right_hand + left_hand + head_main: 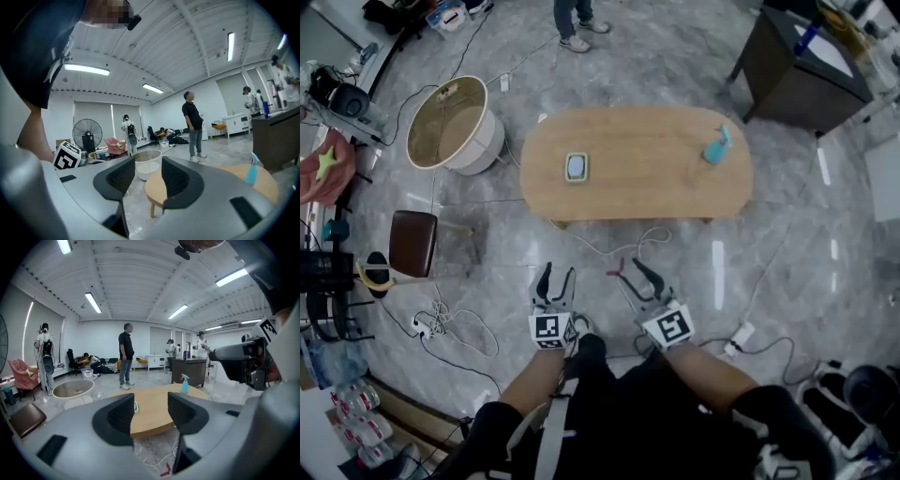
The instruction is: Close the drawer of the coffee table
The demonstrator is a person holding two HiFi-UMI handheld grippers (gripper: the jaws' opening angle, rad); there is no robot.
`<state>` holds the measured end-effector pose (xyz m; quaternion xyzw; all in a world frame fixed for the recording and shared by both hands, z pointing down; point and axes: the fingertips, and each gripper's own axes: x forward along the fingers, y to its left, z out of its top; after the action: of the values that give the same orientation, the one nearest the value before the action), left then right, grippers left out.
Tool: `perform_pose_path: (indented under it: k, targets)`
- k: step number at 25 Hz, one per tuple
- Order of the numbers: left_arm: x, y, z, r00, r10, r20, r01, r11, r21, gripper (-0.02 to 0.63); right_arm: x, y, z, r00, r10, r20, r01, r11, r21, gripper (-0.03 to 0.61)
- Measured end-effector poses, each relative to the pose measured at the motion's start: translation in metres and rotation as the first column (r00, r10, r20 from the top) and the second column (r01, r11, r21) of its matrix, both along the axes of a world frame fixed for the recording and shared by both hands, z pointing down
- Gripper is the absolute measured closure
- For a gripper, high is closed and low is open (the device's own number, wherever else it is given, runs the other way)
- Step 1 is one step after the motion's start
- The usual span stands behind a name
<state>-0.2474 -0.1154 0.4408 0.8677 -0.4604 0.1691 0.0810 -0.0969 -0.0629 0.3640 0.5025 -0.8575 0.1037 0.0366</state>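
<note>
The oval wooden coffee table (656,178) stands on the grey floor ahead of me, with a blue spray bottle (716,146) and a small white dish (577,167) on top. No drawer shows in any view. My left gripper (554,281) and right gripper (636,275) hang side by side in the air, short of the table's near edge. Both are open with nothing between the jaws. In the left gripper view the table (154,411) and bottle (184,383) show past the left gripper (151,416). The table's left end (154,187) shows between the jaws of the right gripper (144,176).
A round white tub (450,127) and a brown stool (412,242) stand to the left. Cables (623,248) and a power strip (741,336) lie on the floor by the table. A dark cabinet (802,66) is at far right. A person (125,355) stands beyond the table.
</note>
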Motion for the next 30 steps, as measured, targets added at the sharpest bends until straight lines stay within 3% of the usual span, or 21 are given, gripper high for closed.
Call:
perform_pose_path:
  k: [5,11,17,22,30]
  targets:
    - [0.021,0.01,-0.076,0.998,0.044,-0.035,-0.042,0.998,0.043,0.388,0.03,0.008,-0.06,1.0,0.025,0.01,-0.025,0.999,0.037,0.417]
    - [0.055,0.016,-0.154,0.991,0.097,-0.094,-0.086,0.99,0.111,0.388,0.056,0.016,-0.139,0.998,0.055,0.022,-0.058,0.986,0.156,0.417]
    - [0.087,0.012,-0.225,0.973,0.154,-0.169,-0.122,0.975,0.187,0.388,0.101,0.021,-0.196,0.983,0.161,0.084,-0.175,0.964,0.201,0.417]
    - [0.121,0.009,-0.278,0.946,0.239,-0.217,-0.183,0.951,0.248,0.388,0.148,0.03,-0.22,0.971,0.235,0.036,-0.236,0.936,0.261,0.417]
    - [0.178,0.033,-0.342,0.877,0.42,-0.232,-0.353,0.892,0.281,0.388,0.18,0.072,-0.277,0.973,0.228,-0.037,-0.204,0.924,0.324,0.417]
